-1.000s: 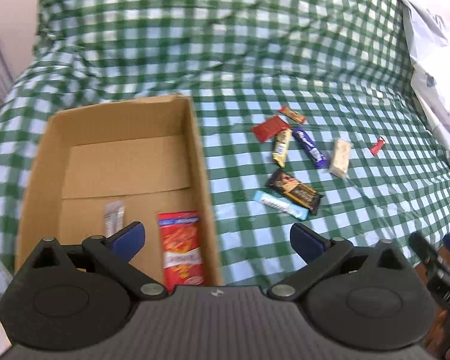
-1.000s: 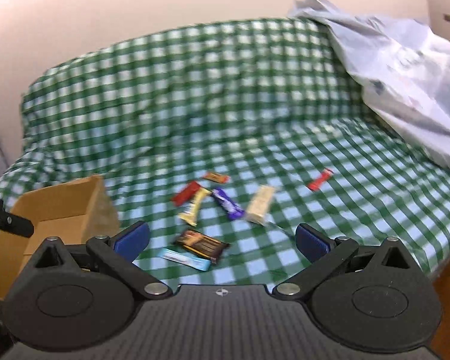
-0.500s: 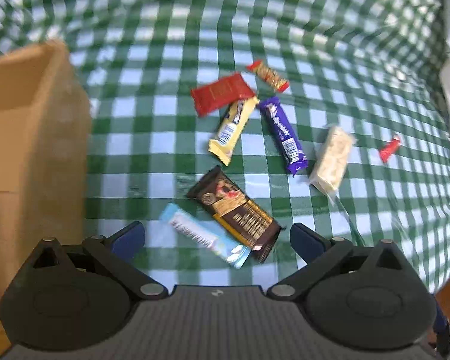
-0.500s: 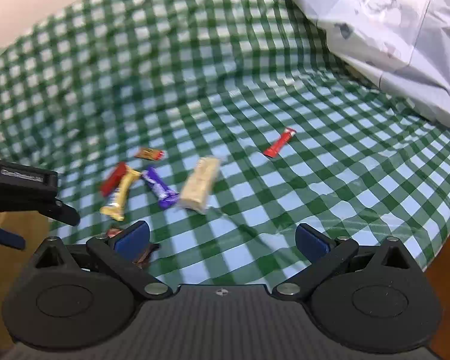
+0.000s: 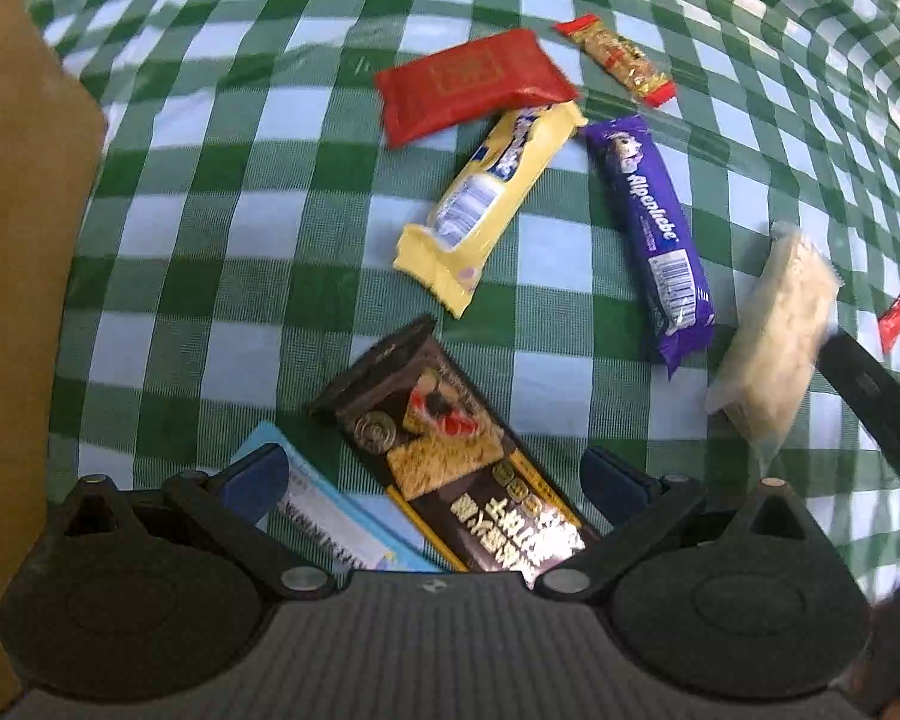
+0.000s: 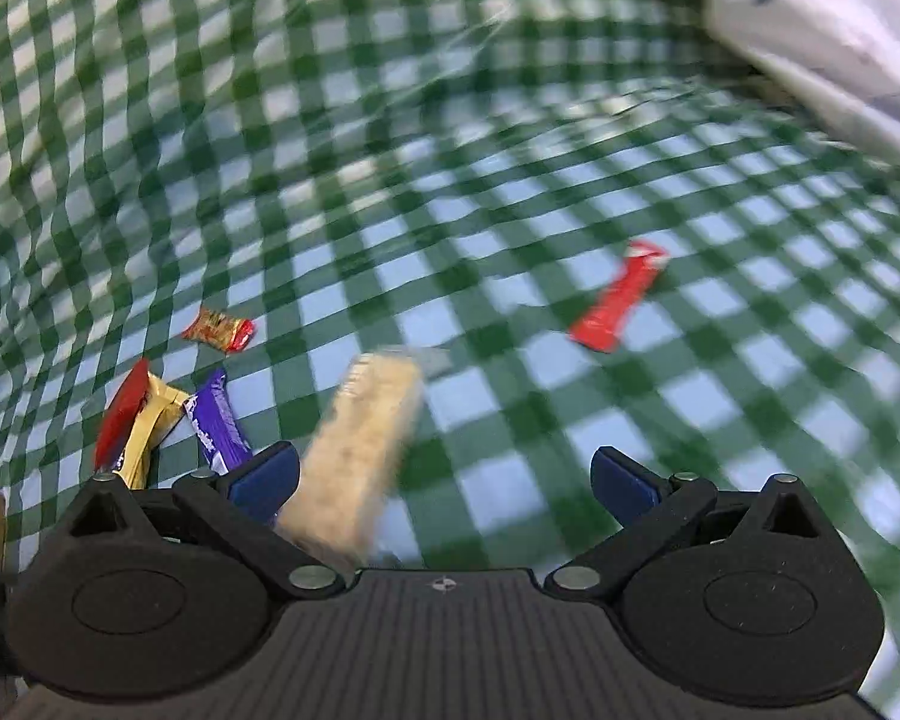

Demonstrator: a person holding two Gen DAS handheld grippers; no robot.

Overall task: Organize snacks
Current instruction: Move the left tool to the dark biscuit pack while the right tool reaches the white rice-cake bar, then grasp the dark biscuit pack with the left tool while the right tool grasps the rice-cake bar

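My left gripper (image 5: pixel 432 474) is open, low over a dark brown cracker bar (image 5: pixel 456 462) that lies between its fingers, partly on a light blue bar (image 5: pixel 324 510). Beyond lie a yellow bar (image 5: pixel 486 198), a red packet (image 5: pixel 474 81), a purple bar (image 5: pixel 654 234), a small orange-red candy (image 5: pixel 618 57) and a pale rice bar (image 5: pixel 774 330). My right gripper (image 6: pixel 444 480) is open, close above the pale rice bar (image 6: pixel 360 450), which sits near its left finger. A small red bar (image 6: pixel 621 300) lies farther right.
The cardboard box (image 5: pixel 12 252) stands at the left edge of the left wrist view. Everything rests on a green checked cloth (image 6: pixel 510 180). A white plastic bag (image 6: pixel 822 18) lies at the back right. Part of the other gripper (image 5: pixel 876 402) shows on the right.
Both grippers have moved forward and down toward the snacks. The left swung from over the box to the brown bar; the right closed in on the pale rice bar.
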